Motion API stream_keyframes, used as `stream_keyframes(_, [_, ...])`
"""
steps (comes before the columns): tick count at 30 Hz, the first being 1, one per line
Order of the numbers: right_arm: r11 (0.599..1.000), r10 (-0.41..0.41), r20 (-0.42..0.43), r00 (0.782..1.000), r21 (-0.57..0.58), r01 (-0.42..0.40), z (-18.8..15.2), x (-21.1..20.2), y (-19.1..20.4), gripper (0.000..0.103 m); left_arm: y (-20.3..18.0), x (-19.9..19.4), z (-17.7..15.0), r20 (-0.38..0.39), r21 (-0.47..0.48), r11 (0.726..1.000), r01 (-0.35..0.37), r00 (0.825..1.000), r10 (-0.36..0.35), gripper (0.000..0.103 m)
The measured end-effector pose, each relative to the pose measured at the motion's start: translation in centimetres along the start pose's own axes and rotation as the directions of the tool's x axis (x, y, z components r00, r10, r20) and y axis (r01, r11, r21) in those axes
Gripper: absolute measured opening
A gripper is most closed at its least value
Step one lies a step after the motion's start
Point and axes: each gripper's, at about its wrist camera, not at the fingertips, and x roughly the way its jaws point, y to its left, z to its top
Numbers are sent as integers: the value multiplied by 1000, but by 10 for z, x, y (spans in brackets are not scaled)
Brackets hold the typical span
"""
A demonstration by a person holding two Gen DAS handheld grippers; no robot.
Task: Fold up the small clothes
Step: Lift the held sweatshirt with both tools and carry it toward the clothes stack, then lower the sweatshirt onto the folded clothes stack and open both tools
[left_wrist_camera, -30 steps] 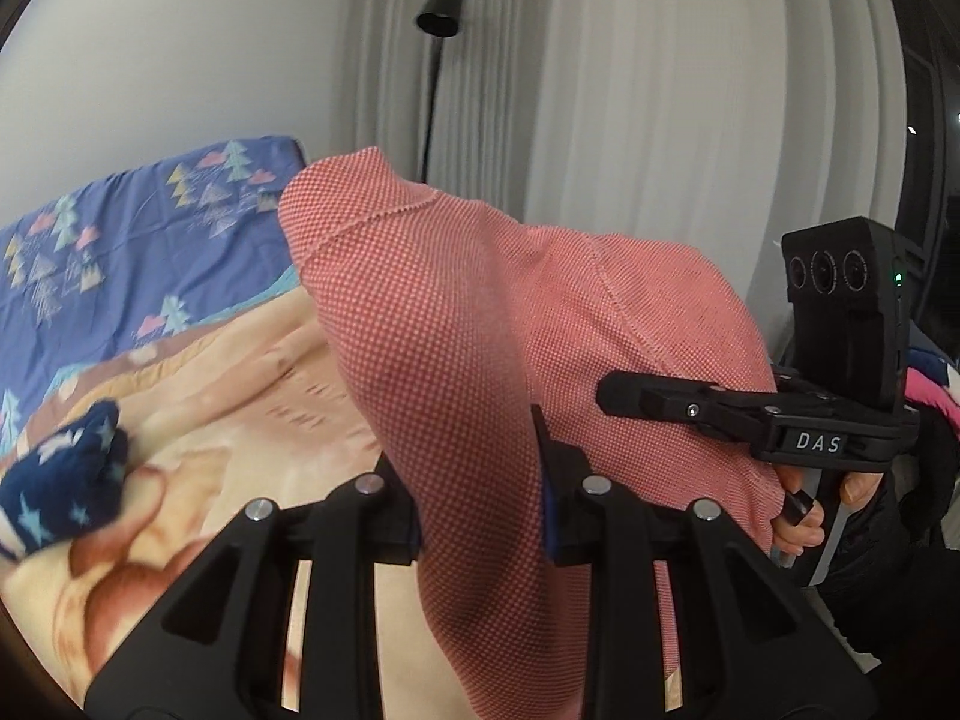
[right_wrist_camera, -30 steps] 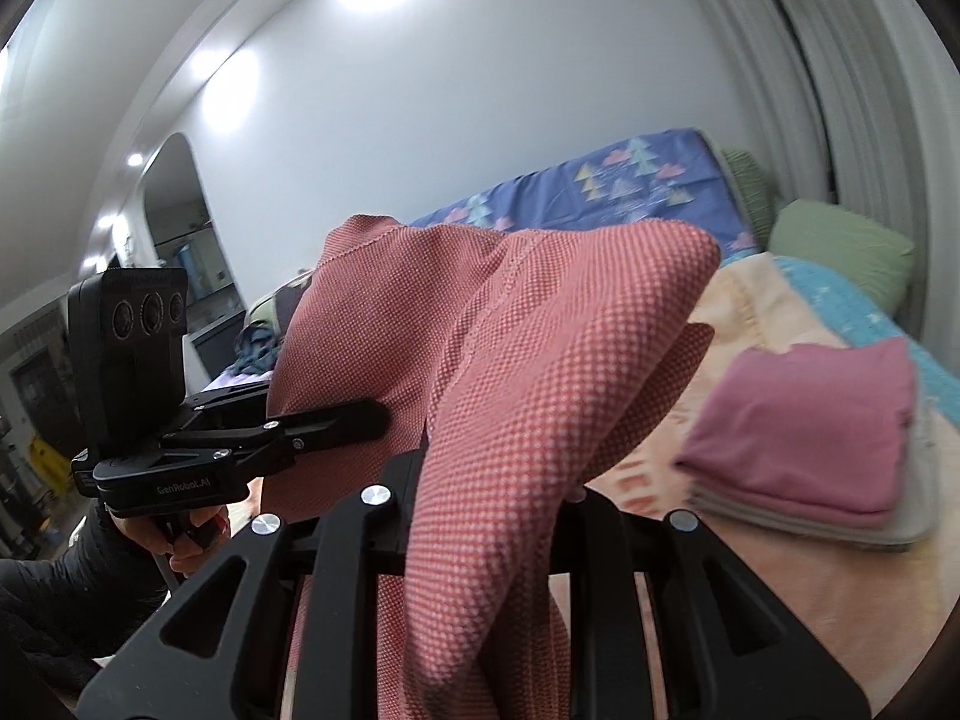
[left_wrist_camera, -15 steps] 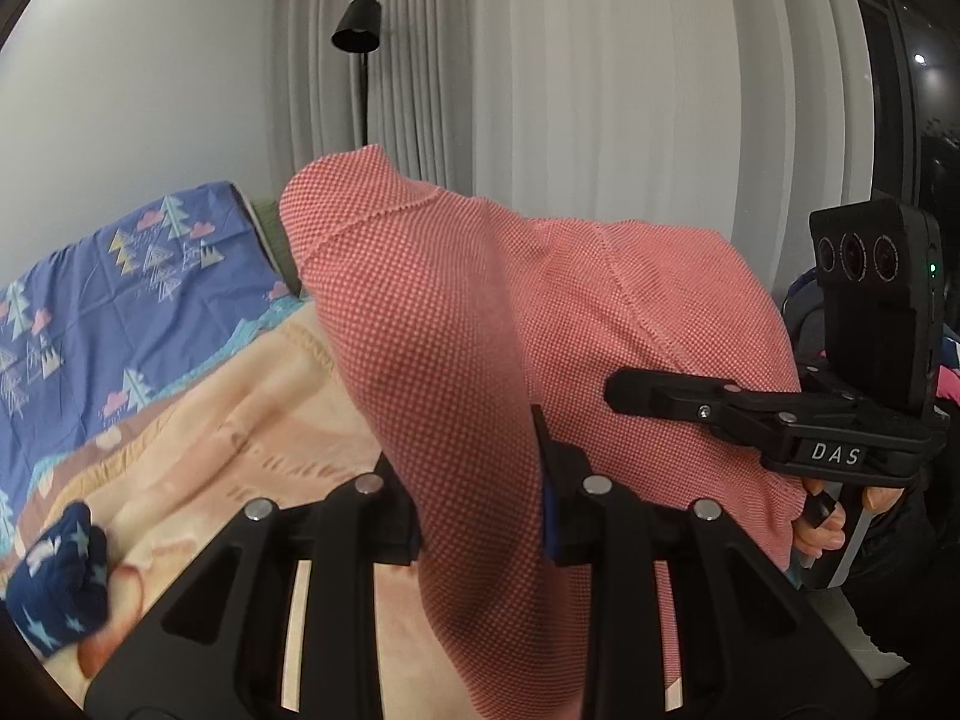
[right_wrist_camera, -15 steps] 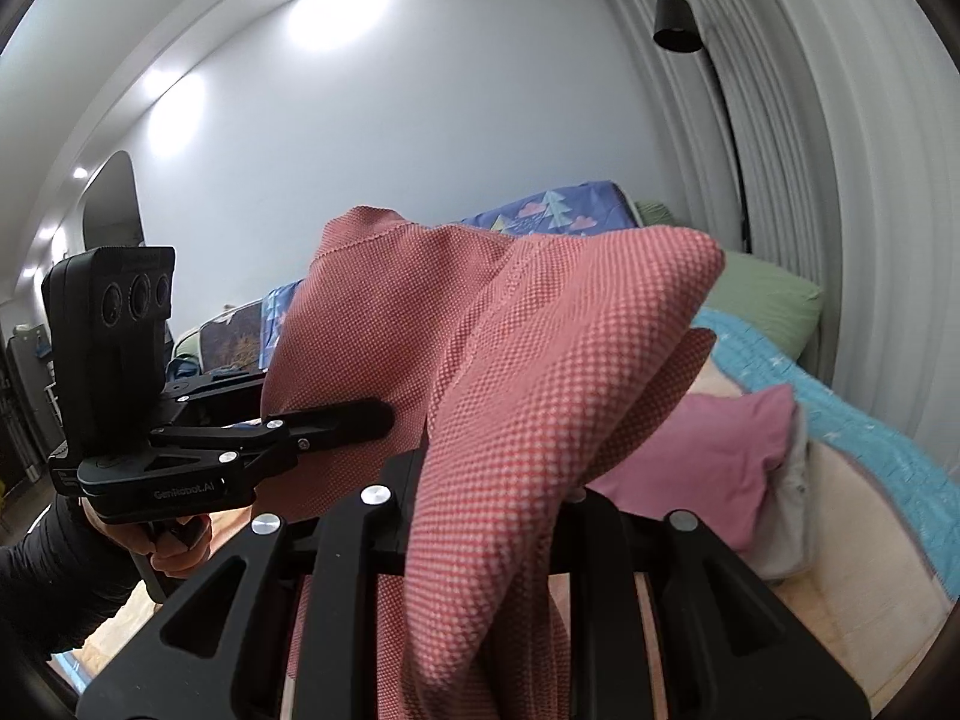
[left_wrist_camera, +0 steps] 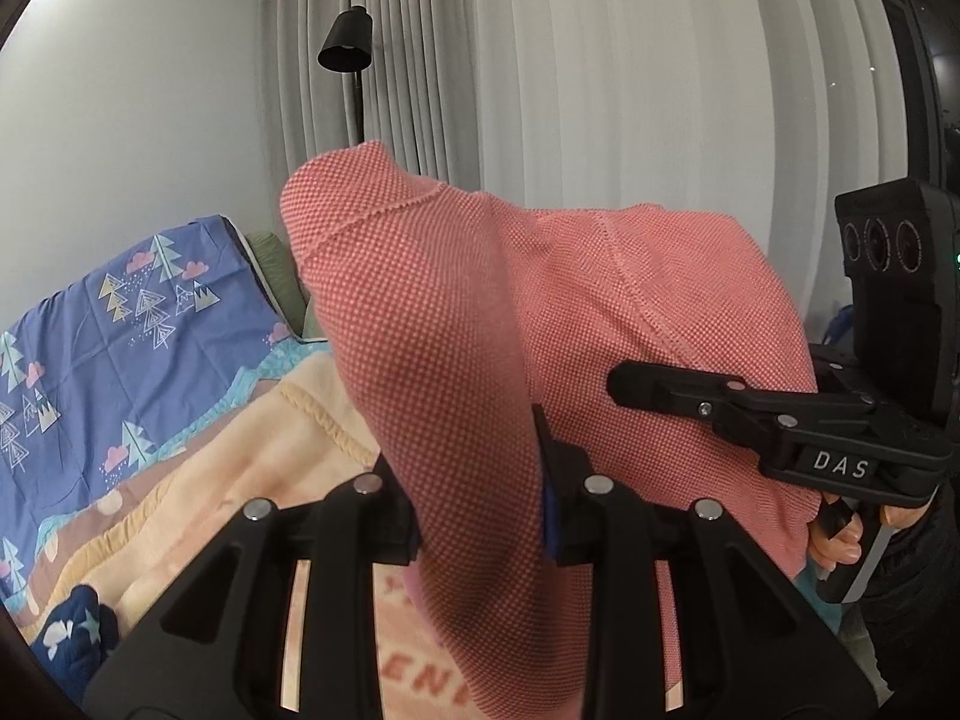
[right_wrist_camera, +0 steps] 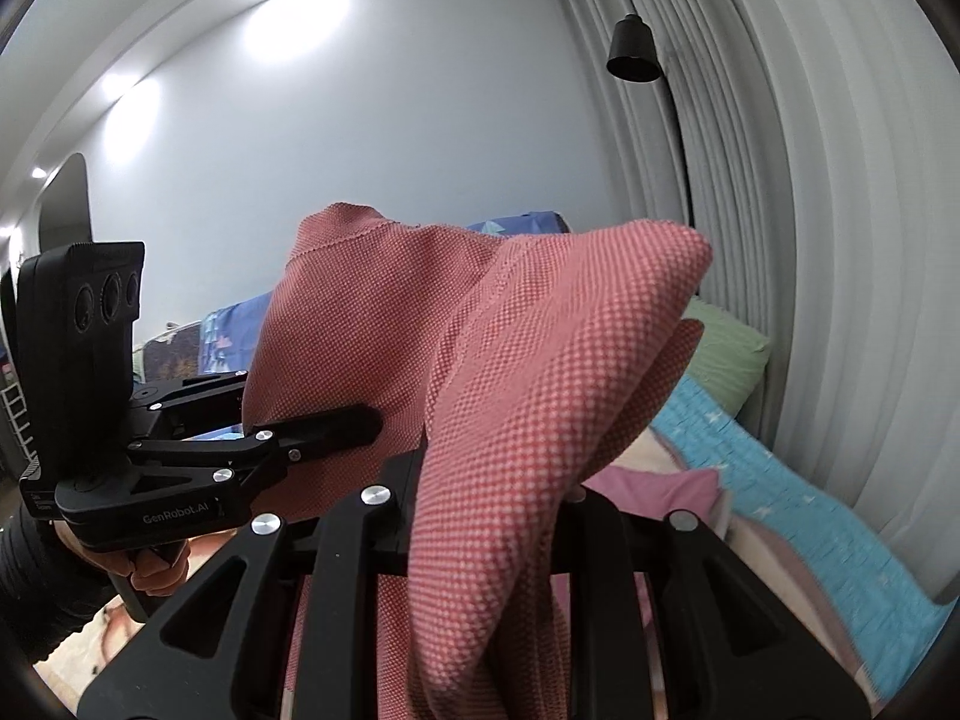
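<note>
While the red waffle-knit garment hides most of the bed, both the left gripper and right gripper pinch it, seemingly hanging lengthwise downward.

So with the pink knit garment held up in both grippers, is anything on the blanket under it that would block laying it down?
Nothing visible does. The pink knit garment hangs from the left gripper and right gripper, hiding the blanket directly below. The navy star-print cloth and folded pink clothes lie off to the sides.

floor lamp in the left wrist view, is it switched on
No, the black floor lamp by the curtain shows a dark shade with no glow.
</note>
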Motion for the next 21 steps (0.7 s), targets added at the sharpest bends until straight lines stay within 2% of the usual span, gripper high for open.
stream_keyframes(6, [999,-32,-38,999,20,32,10,37,-25,21,13,46,14,-20,-16,999,-29,999,29,31])
stream_keyframes(7, [999,-41,-53,998,21,42,11,49,-31,22,17,57,14,-29,-24,999,-45,999,44,38])
stream_keyframes(8, [995,-94,-91,991,23,97,10,69,-42,33,24,76,12,-51,-24,997,-76,996,74,62])
stream_keyframes(9, [978,-200,-143,969,23,206,4,89,-53,46,28,92,7,-82,-12,988,-153,985,152,80])
stream_keyframes(10, [948,-309,-185,933,25,318,-3,102,-63,72,35,110,-1,-116,5,964,-267,957,266,92])
stream_keyframes(11, [887,-440,-269,857,18,461,-20,119,-78,74,44,130,-16,-170,15,936,-352,922,349,92])
stream_keyframes(12, [856,-486,-330,809,7,517,-35,129,-86,73,51,141,-28,-211,3,939,-345,917,338,92])
stream_keyframes(13, [846,-491,-385,782,5,534,-59,136,-95,71,57,149,-44,-246,-28,948,-318,921,302,92])
stream_keyframes(15, [850,-488,-416,767,-26,527,-97,142,-100,71,60,162,-80,-302,-55,961,-272,922,243,91])
stream_keyframes(16, [843,-507,-391,768,-39,537,-109,141,-99,75,57,168,-98,-323,-47,968,-248,921,220,93])
stream_keyframes(17, [820,-546,-356,759,-41,571,-122,136,-97,84,52,170,-111,-327,-45,972,-229,923,202,94])
stream_keyframes(19, [801,-567,-325,757,-3,599,-139,129,-96,85,49,167,-131,-297,-95,972,-215,938,178,95])
stream_keyframes(21, [792,-574,-308,758,25,610,-145,127,-93,85,52,169,-138,-305,-146,966,-215,938,163,95])
